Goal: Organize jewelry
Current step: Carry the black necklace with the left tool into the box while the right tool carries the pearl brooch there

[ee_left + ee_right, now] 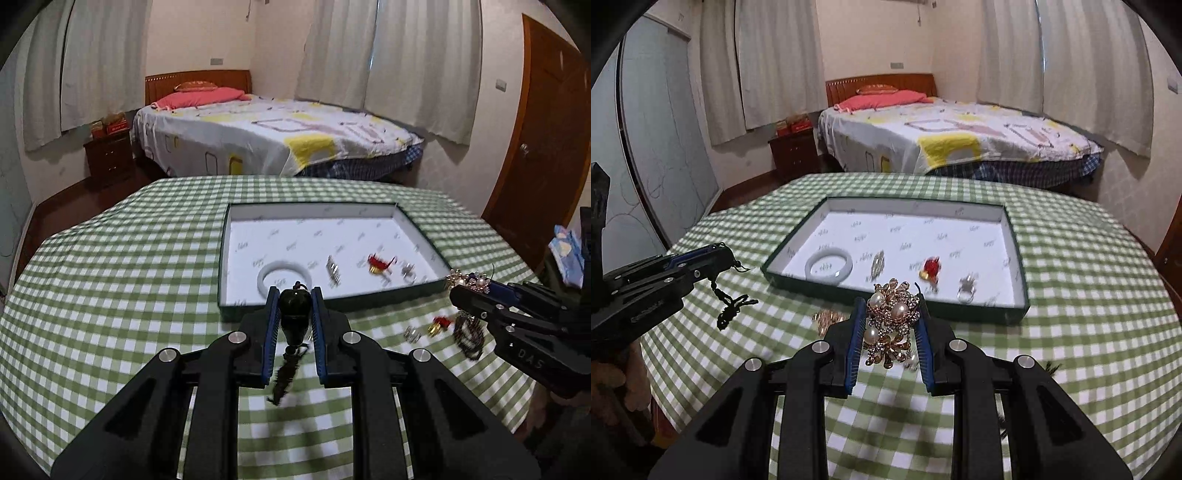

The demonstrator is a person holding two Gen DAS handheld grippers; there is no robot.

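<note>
My left gripper [294, 295] is shut on a dark pendant [293, 314] with a black tassel hanging below, held just short of the near wall of the shallow box [332, 299]. My right gripper [891, 302] is shut on a gold brooch with pearls [892, 325], also held above the cloth before the box [1019, 258]. Inside the box lie a white bangle [282, 277], a silver clip [333, 271], a red and gold earring [378, 263] and a silver ring [408, 271]. In the right wrist view the left gripper [729, 256] shows at the left.
On the green checked tablecloth [129, 277] near the box lie a silver ring [412, 334], a red and gold earring [439, 325] and a dark beaded piece [469, 332]. A gold piece [827, 319] lies left of my right gripper. A bed stands beyond the table.
</note>
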